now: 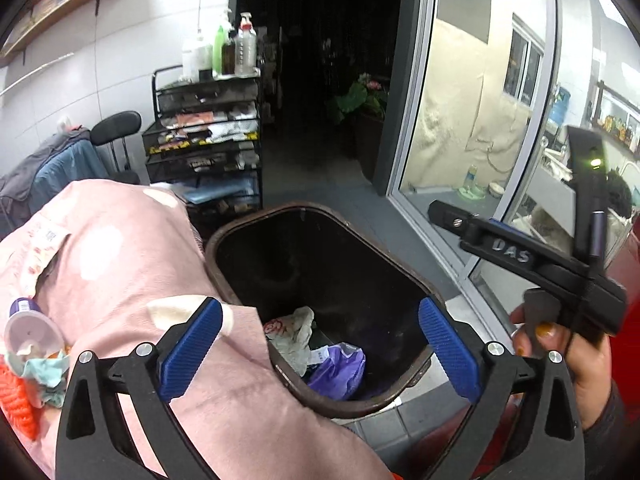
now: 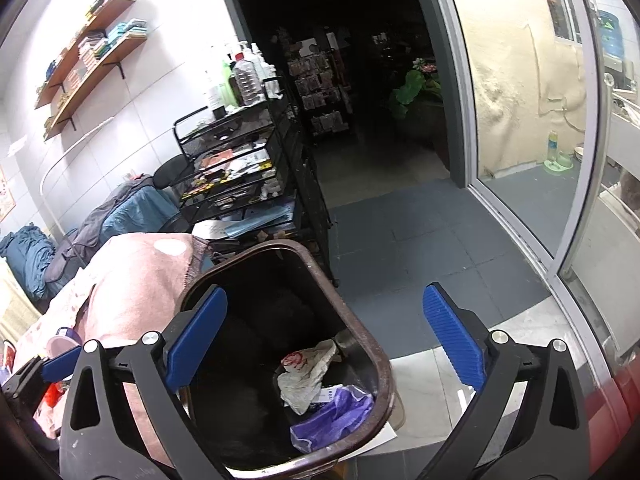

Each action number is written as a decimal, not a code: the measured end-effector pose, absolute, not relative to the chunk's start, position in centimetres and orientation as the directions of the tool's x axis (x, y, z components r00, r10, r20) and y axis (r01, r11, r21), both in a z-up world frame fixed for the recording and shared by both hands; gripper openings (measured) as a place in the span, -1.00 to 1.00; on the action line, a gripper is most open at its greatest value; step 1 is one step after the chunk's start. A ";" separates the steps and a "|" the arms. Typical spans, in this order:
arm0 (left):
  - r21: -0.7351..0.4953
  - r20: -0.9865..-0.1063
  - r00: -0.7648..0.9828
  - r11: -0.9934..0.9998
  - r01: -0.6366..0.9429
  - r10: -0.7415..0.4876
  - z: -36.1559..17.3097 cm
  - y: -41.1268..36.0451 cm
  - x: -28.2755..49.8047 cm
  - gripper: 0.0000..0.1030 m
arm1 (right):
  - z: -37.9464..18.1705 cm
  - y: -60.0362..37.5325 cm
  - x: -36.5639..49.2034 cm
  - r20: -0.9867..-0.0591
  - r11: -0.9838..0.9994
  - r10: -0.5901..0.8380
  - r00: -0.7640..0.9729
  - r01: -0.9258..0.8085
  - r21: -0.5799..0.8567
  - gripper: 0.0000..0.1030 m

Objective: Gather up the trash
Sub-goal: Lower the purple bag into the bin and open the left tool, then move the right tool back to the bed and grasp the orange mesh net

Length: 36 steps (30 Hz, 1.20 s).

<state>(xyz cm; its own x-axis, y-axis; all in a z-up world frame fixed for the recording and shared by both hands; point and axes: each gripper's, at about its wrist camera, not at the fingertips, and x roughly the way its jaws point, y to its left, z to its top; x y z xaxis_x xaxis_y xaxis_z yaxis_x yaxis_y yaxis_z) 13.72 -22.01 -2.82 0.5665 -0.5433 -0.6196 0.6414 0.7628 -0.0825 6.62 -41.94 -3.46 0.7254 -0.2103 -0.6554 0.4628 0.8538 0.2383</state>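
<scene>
Both grippers stand wide apart and empty above the brown trash bin point(image 1: 256, 224).

The left gripper point(image 1: 320, 344) and the right gripper point(image 2: 326, 336) hold nothing between their blue pads; inside the bin lie a crumpled white paper point(image 2: 306, 376) and a purple bag point(image 2: 336, 412). Only the left wrist view shows the right hand point(image 1: 560, 340) around its gripper's handle, and a white cup point(image 1: 30, 332) with scraps on the pink blanket point(image 1: 132, 248). Only the right wrist view shows the wall shelves point(image 2: 96, 60) fully. The floor is dark grey tile point(image 2: 400, 232); a black wire cart point(image 2: 240, 168) with bottles stands beside a dark doorway, and a glass door point(image 2: 520, 100) is on the right.
</scene>
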 end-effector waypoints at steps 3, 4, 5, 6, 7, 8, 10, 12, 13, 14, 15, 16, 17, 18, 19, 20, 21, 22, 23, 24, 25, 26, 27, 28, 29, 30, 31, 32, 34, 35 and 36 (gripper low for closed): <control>-0.100 -0.598 0.583 0.773 0.627 -0.551 -2.3 -20.6 13.2 0.89 | -3.3 -41.1 6.8 -0.646 0.869 -0.187 0.740 0.431 0.242 0.89; -0.105 -0.589 0.589 0.776 0.622 -0.553 -2.1 -20.1 13.1 0.89 | -3.2 -40.7 6.9 -0.641 0.876 -0.176 0.747 0.416 0.244 0.89; -0.112 -0.577 0.599 0.781 0.614 -0.554 -1.9 -19.3 12.9 0.89 | -3.1 -40.4 7.0 -0.637 0.881 -0.171 0.752 0.406 0.243 0.89; -0.117 -0.570 0.606 0.785 0.609 -0.555 -1.8 -18.9 12.8 0.89 | -3.1 -40.0 7.1 -0.632 0.887 -0.165 0.757 0.395 0.241 0.89; -0.123 -0.562 0.612 0.788 0.604 -0.557 -1.6 -18.4 12.6 0.89 | -3.0 -39.5 7.2 -0.628 0.893 -0.155 0.763 0.380 0.241 0.89; -0.131 -0.552 0.620 0.792 0.596 -0.558 -1.5 -17.8 12.5 0.89 | -2.9 -39.0 7.4 -0.624 0.898 -0.142 0.768 0.365 0.244 0.89; -0.145 -0.536 0.634 0.801 0.581 -0.557 -1.3 -16.6 12.3 0.89 | -2.8 -38.0 7.6 -0.619 0.907 -0.118 0.776 0.339 0.252 0.89; -0.155 -0.523 0.652 0.813 0.562 -0.550 -1.1 -15.3 12.1 0.89 | -2.8 -36.7 8.0 -0.619 0.918 -0.086 0.780 0.303 0.254 0.89; -0.159 -0.518 0.659 0.818 0.553 -0.546 -1.1 -14.7 12.1 0.89 | -2.8 -36.1 8.1 -0.619 0.923 -0.075 0.782 0.289 0.254 0.89; -0.162 -0.516 0.668 0.827 0.539 -0.536 -1.0 -14.0 12.2 0.89 | -2.8 -35.4 8.3 -0.619 0.930 -0.058 0.783 0.268 0.253 0.89; -0.164 -0.516 0.673 0.832 0.531 -0.531 -1.0 -13.4 12.1 0.89 | -2.7 -34.8 8.4 -0.619 0.934 -0.046 0.784 0.253 0.251 0.89; -0.164 -0.516 0.679 0.838 0.520 -0.522 -1.1 -12.8 12.1 0.89 | -2.7 -33.9 8.7 -0.619 0.941 -0.028 0.785 0.229 0.248 0.89; -0.164 -0.515 0.689 0.848 0.505 -0.510 -1.1 -12.1 12.1 0.89 | -2.7 -33.3 8.9 -0.619 0.946 -0.014 0.785 0.211 0.246 0.89; -0.165 -0.514 0.699 0.857 0.489 -0.498 -1.2 -11.3 11.9 0.89 | -2.6 -32.5 9.1 -0.620 0.950 0.002 0.785 0.192 0.246 0.89; -0.169 -0.514 0.708 0.866 0.470 -0.484 -1.3 -10.5 12.0 0.89 | -2.6 -31.7 9.3 -0.620 0.954 0.020 0.785 0.170 0.246 0.89; -0.173 -0.514 0.713 0.872 0.458 -0.477 -1.3 -9.9 11.9 0.89 | -2.5 -30.9 9.5 -0.619 0.957 0.039 0.785 0.149 0.249 0.89; -0.177 -0.515 0.720 0.879 0.442 -0.466 -1.3 -9.1 11.9 0.89 | -2.4 -30.4 9.6 -0.618 0.959 0.052 0.785 0.134 0.251 0.89; -0.178 -0.517 0.728 0.888 0.423 -0.451 -1.4 -8.3 12.0 0.89 | -2.3 -29.6 9.8 -0.618 0.961 0.074 0.783 0.109 0.254 0.89; -0.177 -0.519 0.733 0.895 0.410 -0.439 -1.4 -7.6 12.0 0.89 | -2.3 -29.0 10.0 -0.619 0.962 0.091 0.780 0.090 0.256 0.89; -0.173 -0.523 0.740 0.903 0.394 -0.423 -1.5 -6.8 11.9 0.89 | -2.3 -28.3 10.2 -0.621 0.963 0.111 0.776 0.070 0.259 0.89; -0.170 -0.527 0.746 0.910 0.378 -0.408 -1.6 -6.0 11.9 0.89 | -2.3 -27.4 10.4 -0.623 0.964 0.135 0.771 0.043 0.263 0.89; -0.169 -0.530 0.752 0.919 0.357 -0.390 -1.7 -5.0 11.9 0.89 | -2.3 -26.6 10.6 -0.624 0.964 0.155 0.766 0.021 0.265 0.89; -0.169 -0.533 0.759 0.926 0.336 -0.373 -1.8 -4.1 11.9 0.89 | -2.3 -26.0 10.7 -0.624 0.964 0.167 0.763 0.006 0.266 0.89; -0.170 -0.533 0.766 0.933 0.318 -0.359 -1.9 -3.2 11.9 0.89 | -2.2 -25.1 10.9 -0.626 0.963 0.187 0.757 -0.018 0.267 0.89; -0.175 -0.531 0.774 0.938 0.298 -0.345 -2.1 -2.3 11.9 0.89 | -2.2 -24.4 11.0 -0.627 0.963 0.203 0.752 -0.035 0.269 0.89; -0.182 -0.532 0.778 0.943 0.280 -0.334 -2.3 -1.4 11.7 0.89 | -2.2 -23.6 11.2 -0.629 0.961 0.219 0.746 -0.054 0.270 0.89; -0.188 -0.538 0.778 0.946 0.265 -0.325 -2.4 -0.6 11.8 0.89 | -2.1 -22.8 11.4 -0.630 0.959 0.239 0.738 -0.078 0.273 0.89; -0.196 -0.548 0.778 0.951 0.238 -0.308 -2.6 0.5 11.7 0.89 | -2.1 -22.0 11.5 -0.632 0.957 0.256 0.731 -0.098 0.274 0.89; -0.206 -0.557 0.781 0.958 0.199 -0.282 -2.9 2.2 11.7 0.89 | -2.0 -20.5 11.8 -0.633 0.953 0.283 0.721 -0.135 0.272 0.89; -0.211 -0.560 0.783 0.961 0.179 -0.269 -3.2 3.1 11.6 0.89 | -2.0 -19.6 11.9 -0.634 0.950 0.299 0.714 -0.156 0.272 0.89; -0.215 -0.562 0.786 0.963 0.162 -0.258 -3.5 4.0 11.3 0.89 | -2.0 -18.9 12.1 -0.636 0.946 0.314 0.704 -0.174 0.274 0.89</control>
<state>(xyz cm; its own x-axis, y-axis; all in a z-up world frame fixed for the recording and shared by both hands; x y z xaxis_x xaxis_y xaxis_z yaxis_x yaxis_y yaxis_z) 11.32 4.01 -3.54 0.7857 -0.2584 -0.5621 0.1625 0.9629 -0.2155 12.07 -18.90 -1.97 0.7045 0.3140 -0.6365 -0.1736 0.9458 0.2744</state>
